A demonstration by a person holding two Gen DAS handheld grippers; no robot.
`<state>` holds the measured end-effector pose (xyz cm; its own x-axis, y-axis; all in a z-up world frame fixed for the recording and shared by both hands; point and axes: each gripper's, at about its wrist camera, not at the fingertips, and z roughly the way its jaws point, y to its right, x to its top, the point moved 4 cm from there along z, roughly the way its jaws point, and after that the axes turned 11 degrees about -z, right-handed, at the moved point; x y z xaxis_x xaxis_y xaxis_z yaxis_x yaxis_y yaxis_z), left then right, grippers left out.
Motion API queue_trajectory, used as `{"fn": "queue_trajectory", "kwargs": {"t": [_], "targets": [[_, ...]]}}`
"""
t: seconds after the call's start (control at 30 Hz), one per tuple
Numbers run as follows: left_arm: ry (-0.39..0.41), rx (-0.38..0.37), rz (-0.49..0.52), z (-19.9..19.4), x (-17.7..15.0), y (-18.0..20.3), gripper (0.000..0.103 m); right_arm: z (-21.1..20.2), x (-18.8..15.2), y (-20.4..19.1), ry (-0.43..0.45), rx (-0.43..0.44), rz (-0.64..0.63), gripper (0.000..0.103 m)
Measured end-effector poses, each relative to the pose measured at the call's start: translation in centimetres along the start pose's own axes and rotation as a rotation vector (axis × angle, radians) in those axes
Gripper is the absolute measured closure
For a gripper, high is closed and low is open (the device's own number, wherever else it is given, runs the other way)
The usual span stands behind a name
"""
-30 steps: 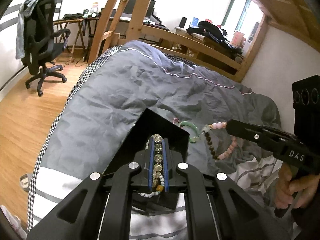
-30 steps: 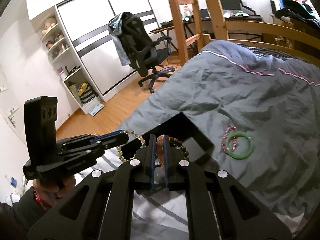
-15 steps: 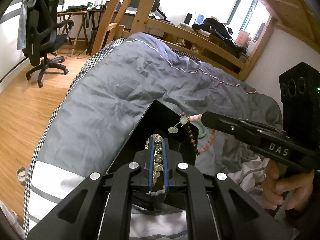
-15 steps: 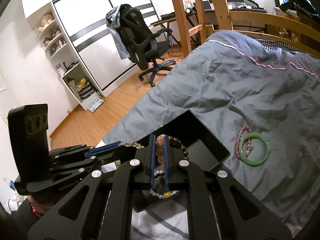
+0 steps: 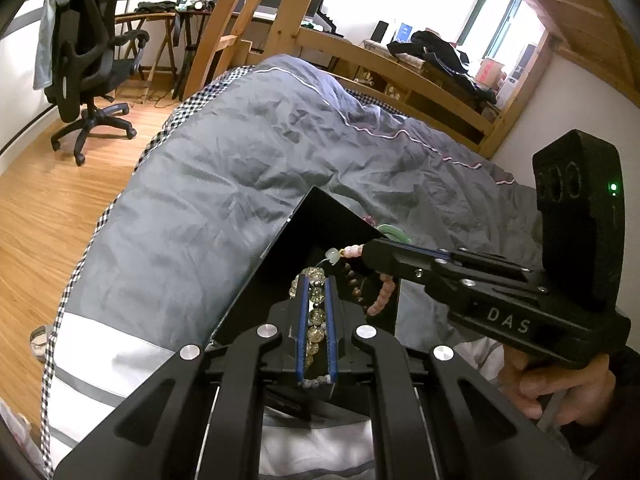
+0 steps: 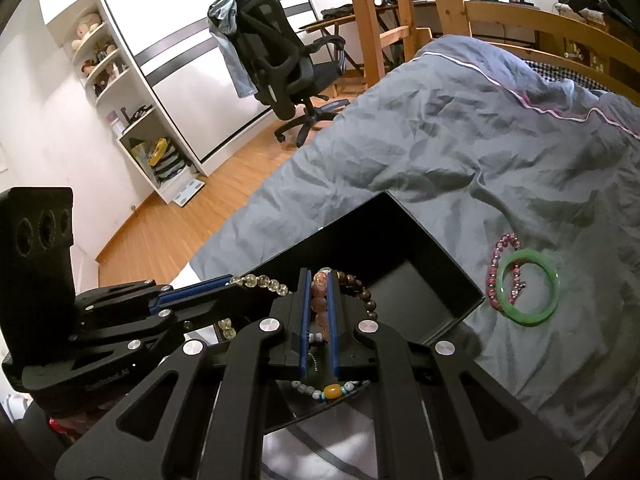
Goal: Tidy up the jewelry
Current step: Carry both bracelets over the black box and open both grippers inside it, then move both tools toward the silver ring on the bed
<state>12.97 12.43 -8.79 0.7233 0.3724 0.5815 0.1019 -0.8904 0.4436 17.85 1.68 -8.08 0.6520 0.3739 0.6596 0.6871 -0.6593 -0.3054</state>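
Note:
An open black box (image 6: 432,280) lies on the grey duvet; it also shows in the left wrist view (image 5: 320,224). My left gripper (image 5: 316,284) is shut on a bracelet of clear yellowish beads (image 5: 316,314), held over the box; these beads show in the right wrist view (image 6: 260,282). My right gripper (image 6: 319,280) is shut on a pink and brown bead bracelet (image 6: 320,300), also over the box; it hangs from the right gripper (image 5: 370,250) in the left wrist view. A grey bracelet with an amber bead (image 6: 330,391) lies in the box. A green bangle (image 6: 528,288) and a pink bracelet (image 6: 494,276) lie right of the box.
The grey duvet (image 5: 240,168) covers the bed, with a white striped sheet (image 5: 100,368) at the near end. Wooden bed rails (image 5: 384,64) run along the far side. An office chair (image 6: 280,64) and shelves (image 6: 132,128) stand on the wooden floor.
Both grippers have come closer together over the box. The right gripper carried the pink and brown bracelet leftward from beside the bangle to above the box.

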Motion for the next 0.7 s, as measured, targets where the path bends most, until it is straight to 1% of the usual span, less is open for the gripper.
{"fn": "queue_trajectory", "kwargs": {"t": [0.07,0.17,0.23,0.27,0.3,0.33,0.37,0.4,0.43,0.47,0.5,0.57,0.67,0.7], "targets": [[0.001,0.0,0.0,0.0,0.0,0.0,0.096,0.1,0.0,-0.1,-0.005,0.022,0.006,0.094],[0.025,0.007,-0.001,-0.3,0.1,0.0,0.095,0.0,0.1,0.2,0.005,0.027,0.033,0.092],[0.038,-0.002,-0.006,-0.7,0.2,0.1,0.092,-0.4,0.2,0.7,0.018,0.014,0.05,0.082],[0.048,-0.005,-0.014,-1.0,0.4,0.0,0.081,-0.9,0.4,1.0,0.031,0.008,0.062,0.072],[0.068,-0.003,-0.023,-1.3,0.5,0.0,0.064,-1.3,0.6,1.4,0.046,0.005,0.073,0.061],[0.09,0.004,-0.029,-1.7,0.6,0.0,0.053,-1.7,0.8,1.7,0.055,-0.005,0.079,0.053],[0.105,0.003,-0.033,-2.1,0.8,0.0,0.035,-2.5,1.1,2.2,0.077,-0.044,0.085,0.04],[0.13,-0.004,-0.037,-2.5,0.8,0.1,0.027,-3.2,1.3,2.5,0.098,-0.072,0.088,0.027],[0.14,-0.009,-0.037,-2.8,1.0,0.3,0.025,-4.0,1.6,3.0,0.12,-0.109,0.091,0.02],[0.146,-0.015,-0.034,-3.0,1.0,0.7,0.02,-4.8,1.8,3.6,0.138,-0.151,0.094,0.01],[0.148,-0.023,-0.028,-3.2,1.0,1.1,0.015,-5.5,2.0,4.0,0.153,-0.188,0.096,0.009],[0.148,-0.047,-0.01,-3.2,0.7,2.2,0.014,-6.7,2.2,5.1,0.161,-0.241,0.09,0.009],[0.12,-0.089,0.026,-2.7,-0.1,4.2,0.014,-8.0,1.7,7.0,0.156,-0.322,0.082,0.009],[0.11,-0.099,0.042,-2.5,-0.5,5.0,0.014,-8.4,1.3,7.5,0.153,-0.336,0.081,0.009]]}}
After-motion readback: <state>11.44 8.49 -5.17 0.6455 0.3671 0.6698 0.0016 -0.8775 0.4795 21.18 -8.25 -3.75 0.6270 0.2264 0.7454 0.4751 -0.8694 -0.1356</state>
